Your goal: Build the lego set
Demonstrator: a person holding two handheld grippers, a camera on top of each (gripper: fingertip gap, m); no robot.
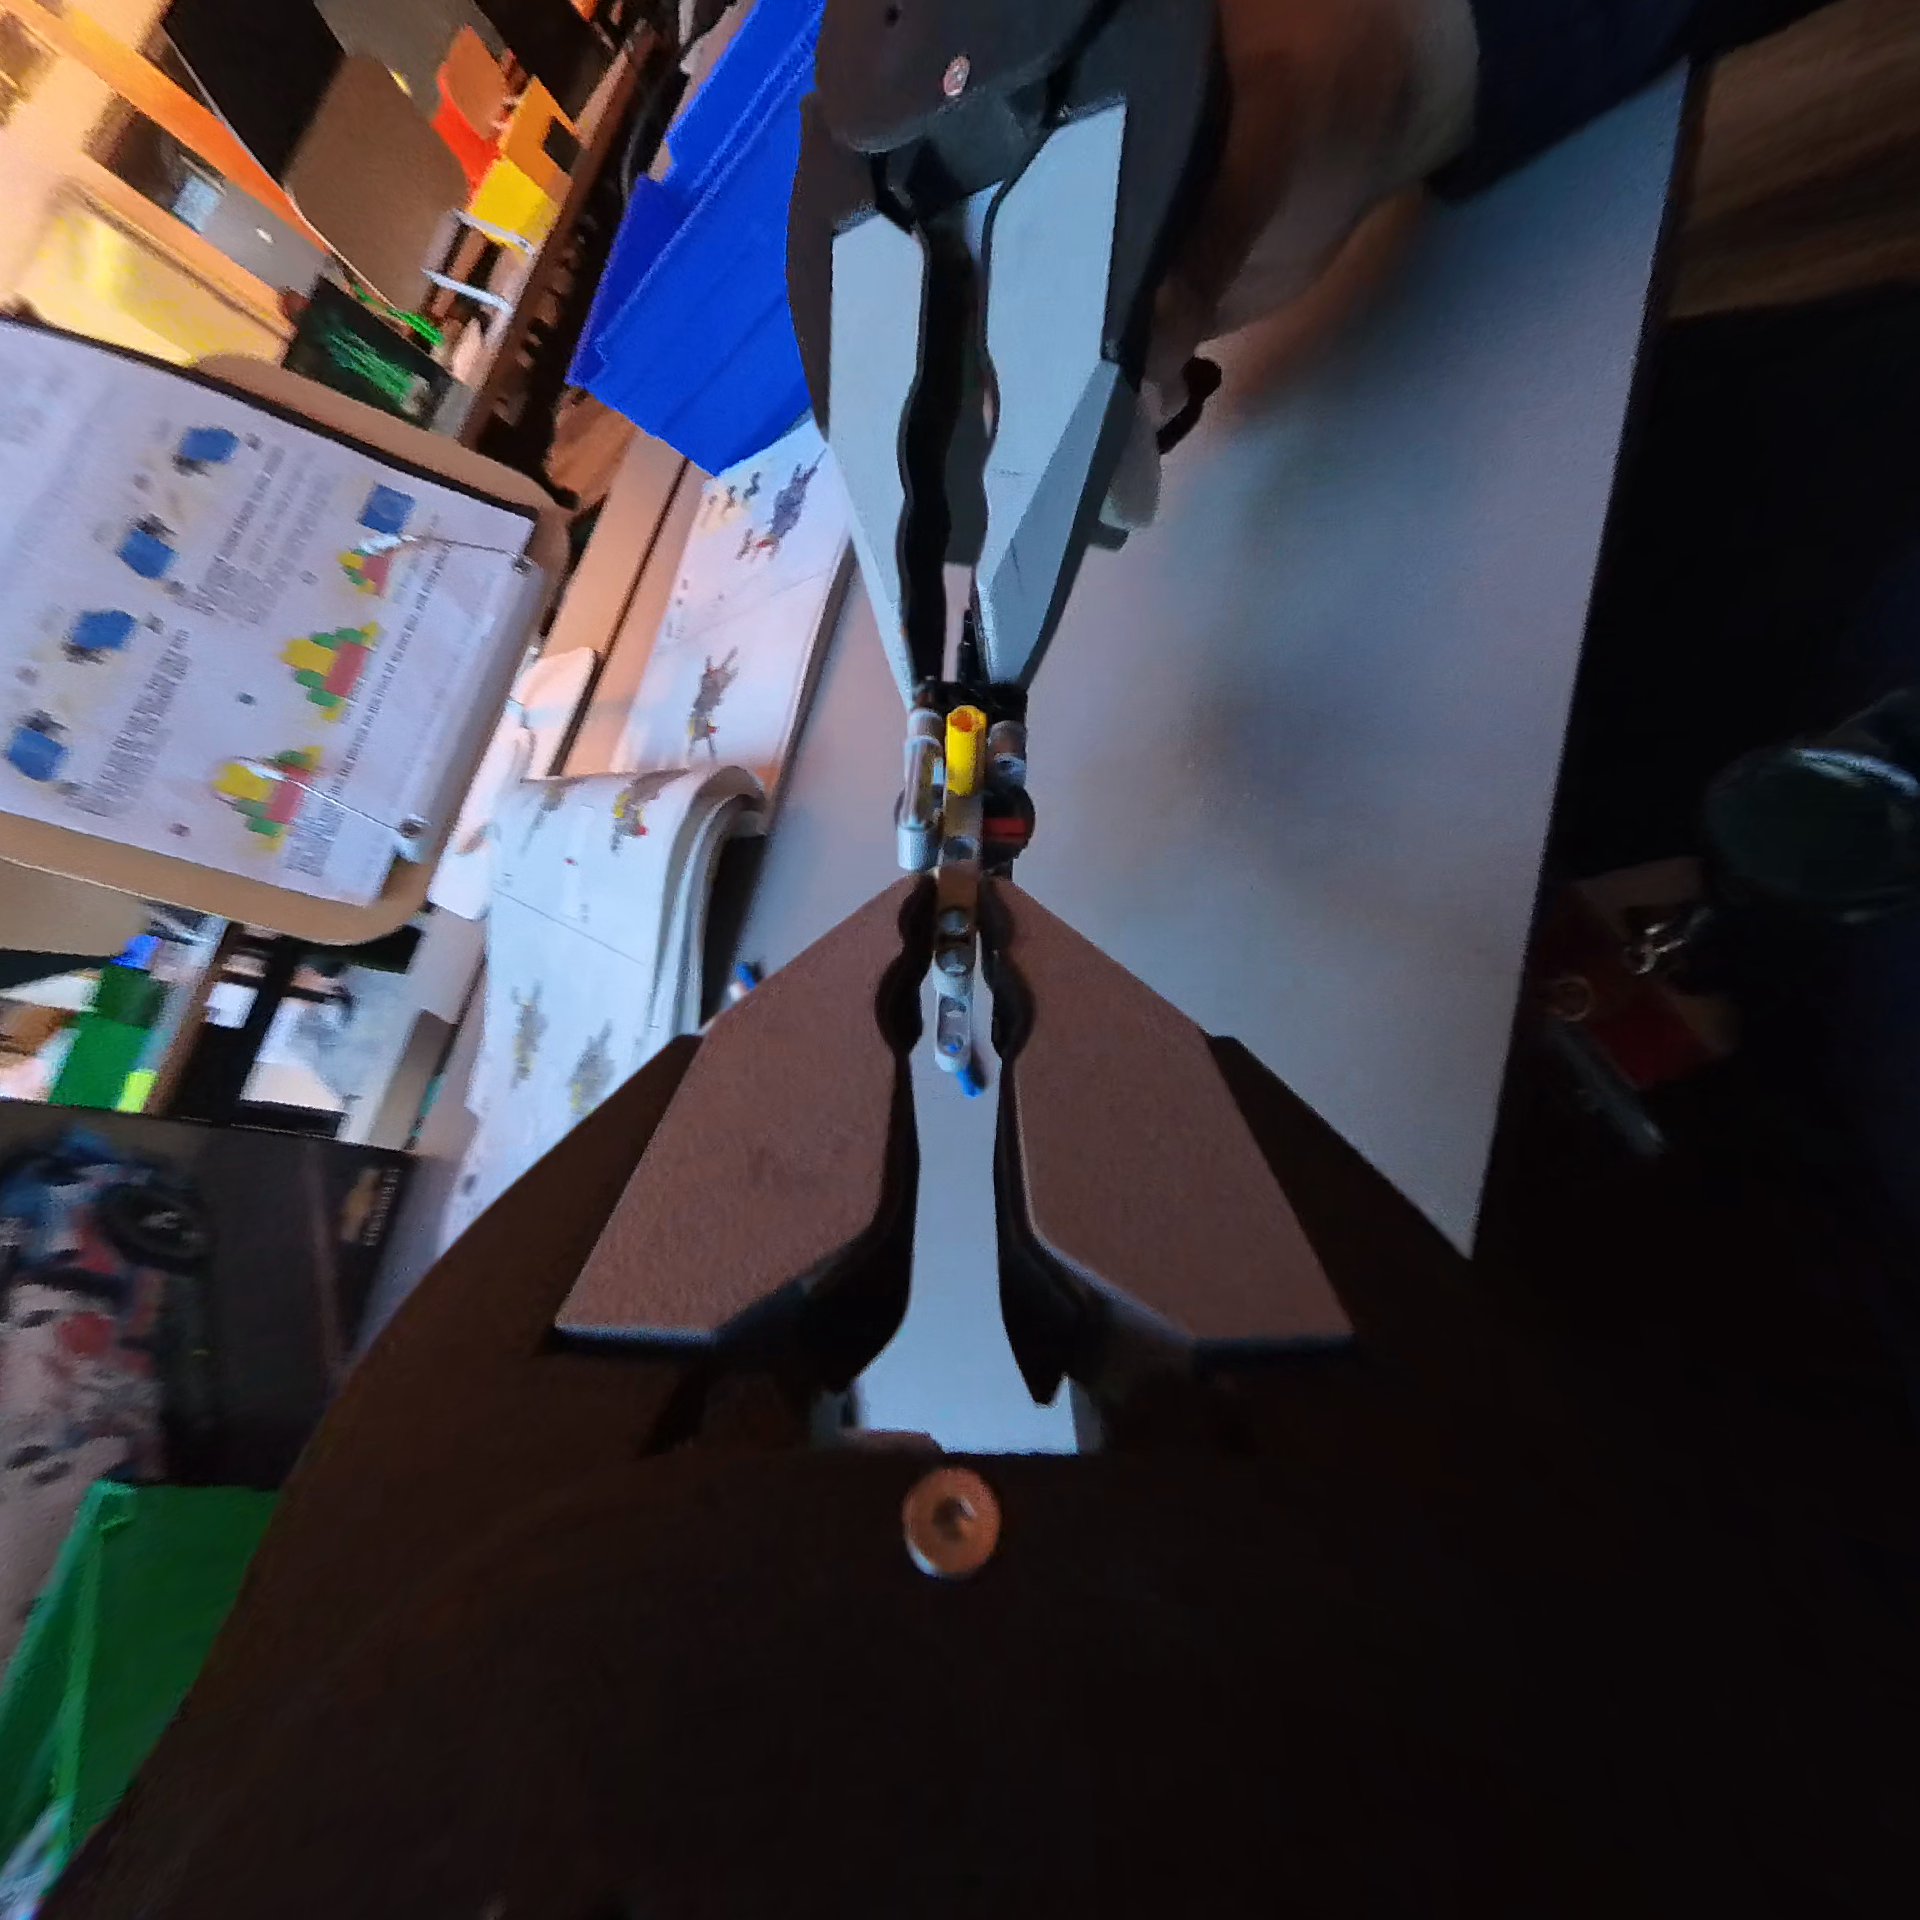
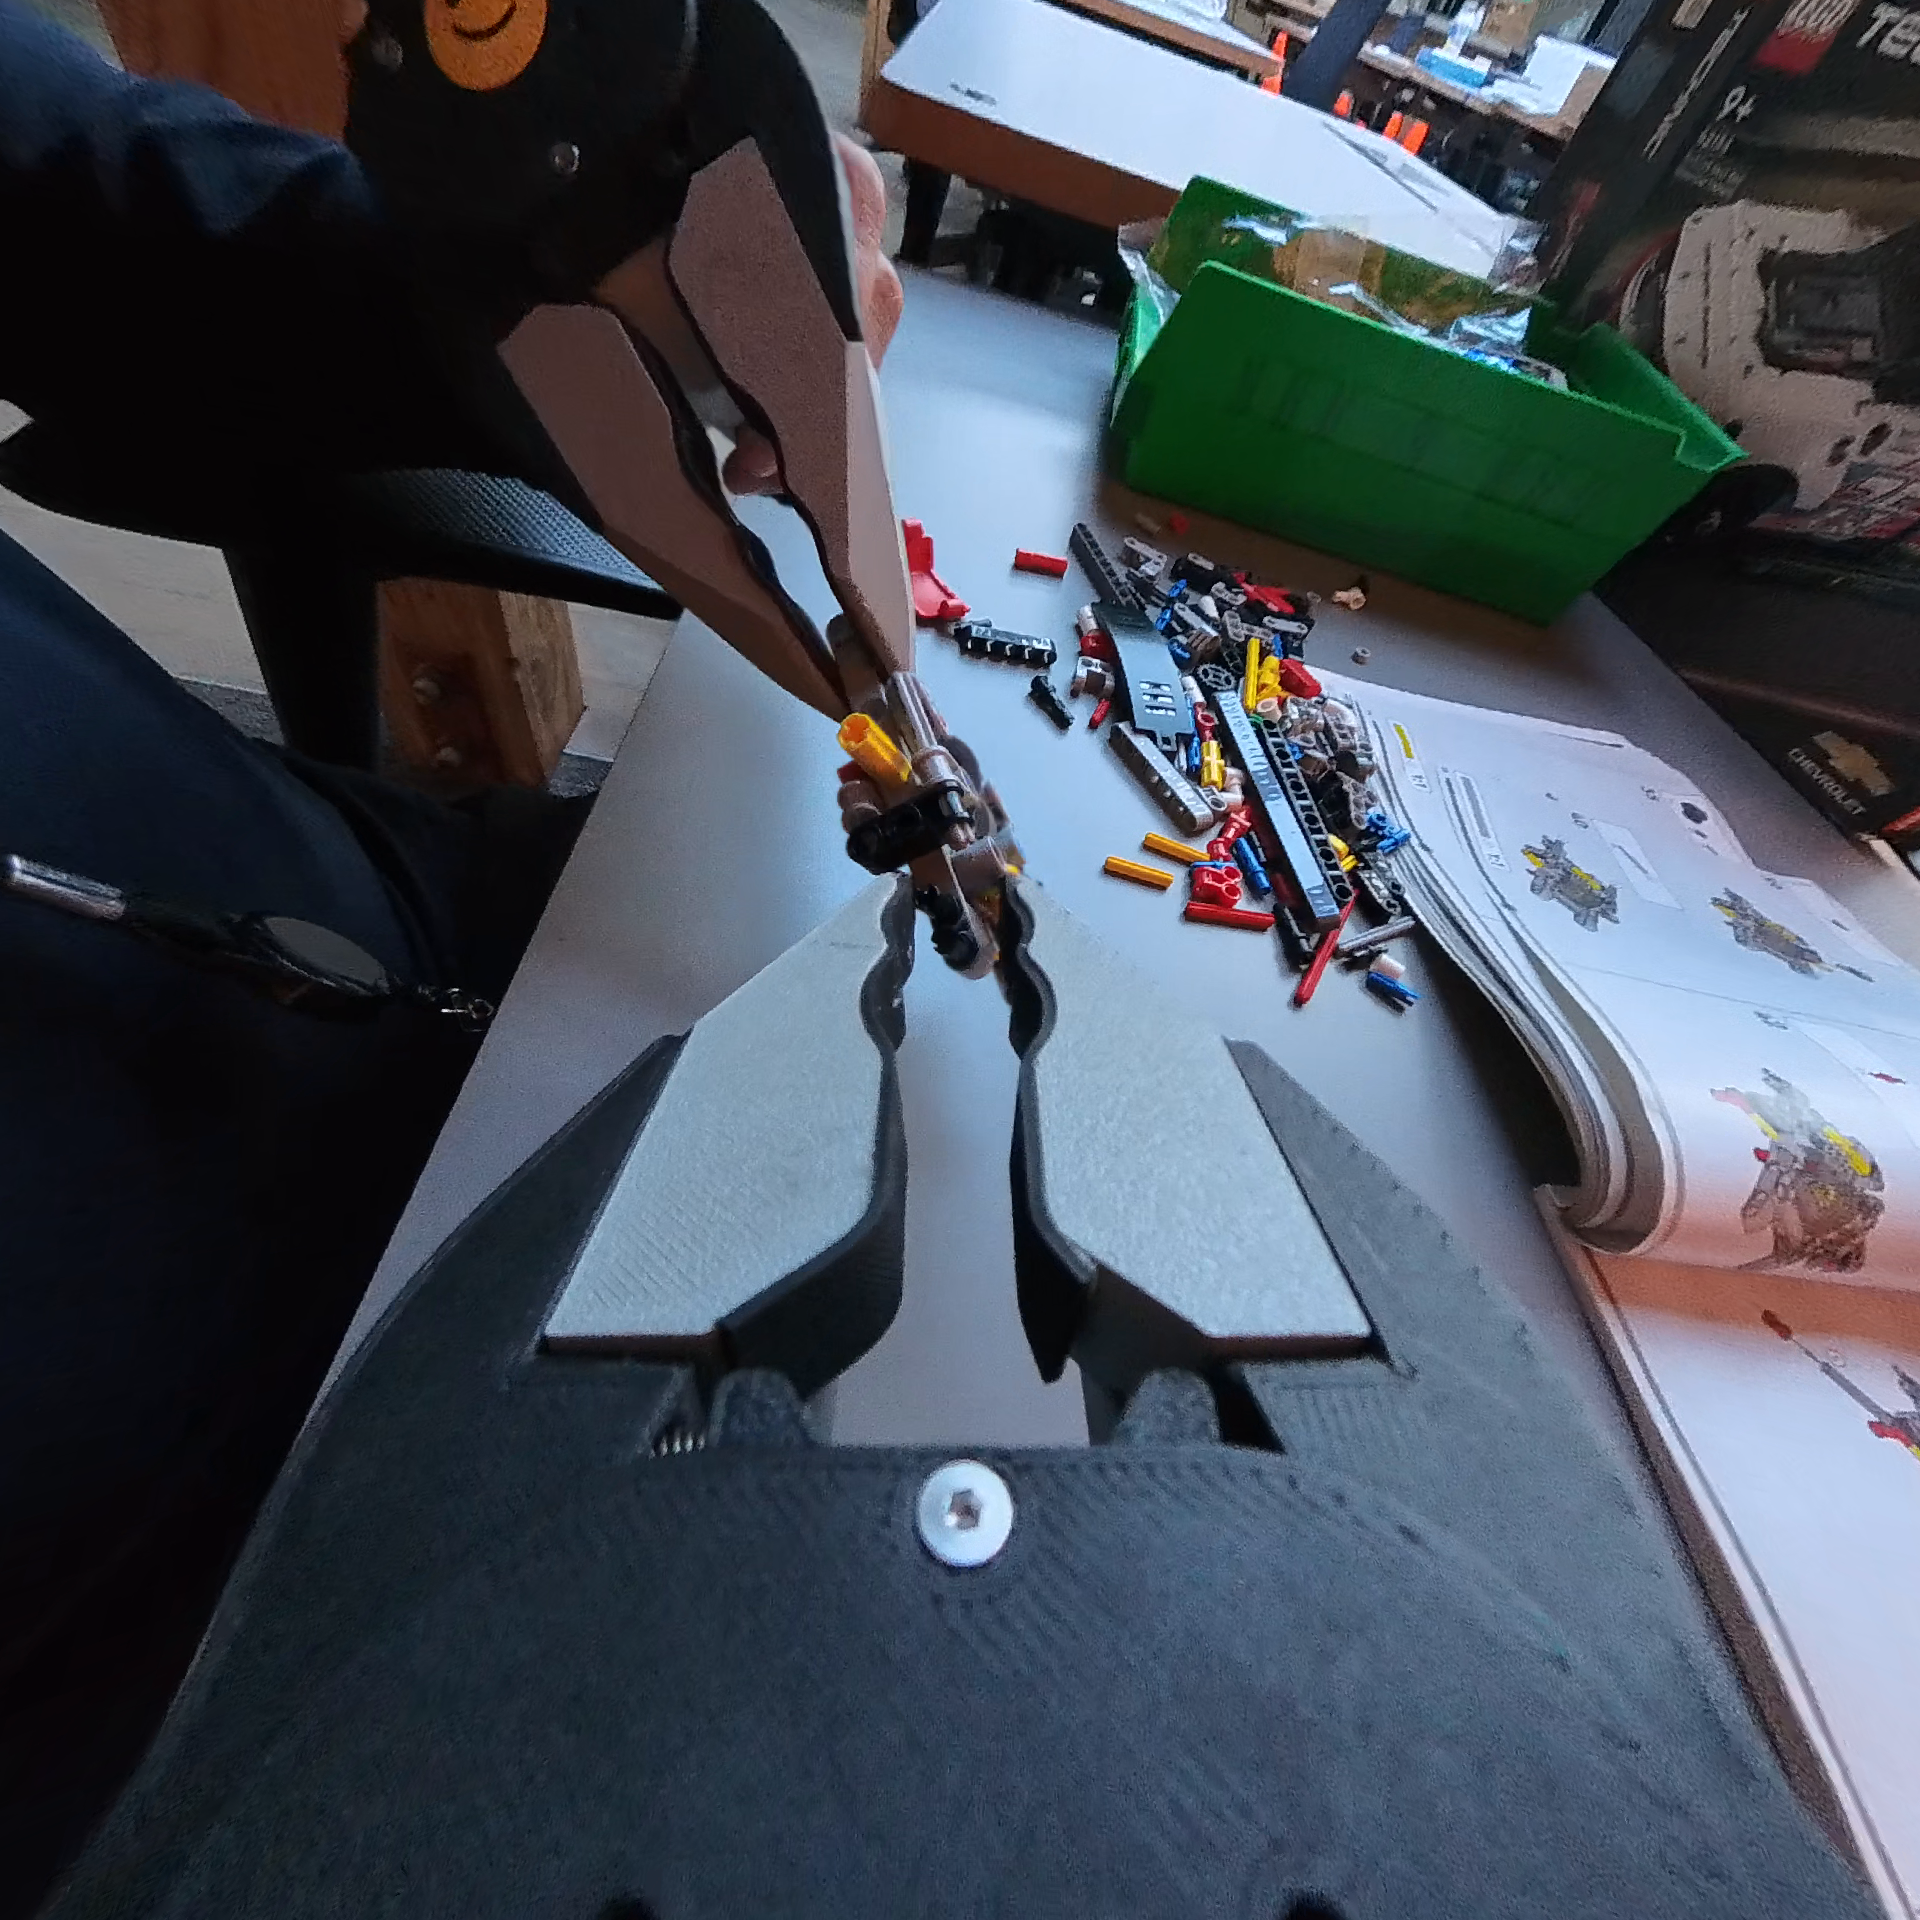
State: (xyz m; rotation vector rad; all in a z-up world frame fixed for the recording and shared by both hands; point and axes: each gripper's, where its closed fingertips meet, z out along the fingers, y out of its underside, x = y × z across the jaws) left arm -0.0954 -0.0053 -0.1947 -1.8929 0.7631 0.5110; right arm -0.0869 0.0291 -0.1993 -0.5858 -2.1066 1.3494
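Grey tabletop [image 2: 727, 727] below; both grippers meet on one small grey-and-black brick assembly with a yellow pin [image 2: 914, 810]. Left gripper [image 1: 956, 935] pinches its grey beam; right gripper [image 2: 961, 935] clamps the opposite end. Loose coloured bricks [image 2: 1247, 748] lie right of the jaws.

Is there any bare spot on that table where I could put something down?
Yes: the grey table is bare between its near-left edge and the two grippers holding a small brick assembly. It is crowded farther right, where the loose brick pile, open instruction booklet and green bin sit.
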